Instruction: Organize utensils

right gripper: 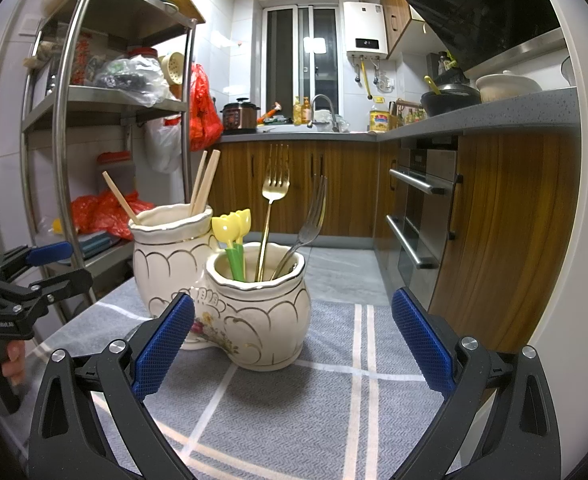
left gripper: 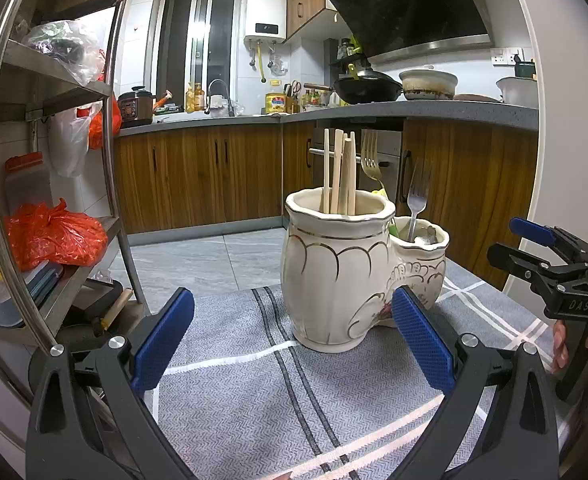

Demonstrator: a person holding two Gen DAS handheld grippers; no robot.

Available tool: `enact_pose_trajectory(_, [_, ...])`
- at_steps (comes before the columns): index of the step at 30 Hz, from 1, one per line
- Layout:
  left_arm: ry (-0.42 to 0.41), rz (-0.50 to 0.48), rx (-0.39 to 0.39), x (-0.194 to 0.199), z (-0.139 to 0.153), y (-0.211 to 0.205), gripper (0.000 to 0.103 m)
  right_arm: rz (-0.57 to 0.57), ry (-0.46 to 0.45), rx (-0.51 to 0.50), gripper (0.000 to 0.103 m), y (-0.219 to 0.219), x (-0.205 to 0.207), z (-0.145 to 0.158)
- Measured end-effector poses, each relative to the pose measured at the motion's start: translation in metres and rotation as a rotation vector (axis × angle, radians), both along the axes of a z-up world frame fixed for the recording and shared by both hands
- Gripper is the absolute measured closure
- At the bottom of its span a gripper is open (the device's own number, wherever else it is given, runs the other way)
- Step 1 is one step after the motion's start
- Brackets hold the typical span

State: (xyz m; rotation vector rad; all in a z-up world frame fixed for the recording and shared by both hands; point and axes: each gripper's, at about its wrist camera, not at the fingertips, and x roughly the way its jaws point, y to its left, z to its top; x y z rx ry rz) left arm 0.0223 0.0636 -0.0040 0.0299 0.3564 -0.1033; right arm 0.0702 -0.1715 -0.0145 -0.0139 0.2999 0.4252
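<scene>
A cream ceramic two-cup utensil holder [left gripper: 334, 272] [right gripper: 253, 308] stands on a grey striped cloth [left gripper: 233, 380] [right gripper: 334, 400]. Its taller cup holds wooden chopsticks [left gripper: 338, 172] [right gripper: 203, 184]. Its lower cup holds a gold fork [right gripper: 271, 204] [left gripper: 370, 156], a silver fork [right gripper: 308, 226] [left gripper: 416, 196] and yellow tulip-topped utensils [right gripper: 233, 236]. My left gripper [left gripper: 294, 340] is open and empty, just in front of the holder. My right gripper [right gripper: 294, 340] is open and empty, in front of the lower cup. Each gripper shows at the edge of the other's view.
A steel shelf rack [left gripper: 53, 92] [right gripper: 65, 120] with bags and boxes stands at the left. Wooden kitchen cabinets [left gripper: 197, 176] and an oven [right gripper: 418, 216] lie beyond the table's far edge. The counter carries a wok [left gripper: 368, 88] and pots.
</scene>
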Motion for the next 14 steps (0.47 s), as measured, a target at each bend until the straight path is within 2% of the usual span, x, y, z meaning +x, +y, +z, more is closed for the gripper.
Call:
enact_pose_trajectory(6, [-0.007,-0.012,0.004,-0.0008,0.0003,-0.0015,0.005,0.0,0.0,0.0,0.005,0.0001,0.0,-0.0001])
enact_pose_trajectory(14, [0.016,0.034,-0.004,0.0038,-0.0019,0.0002,0.005,-0.005,0.002,-0.002,0.005,0.0012,0.0006,0.0004])
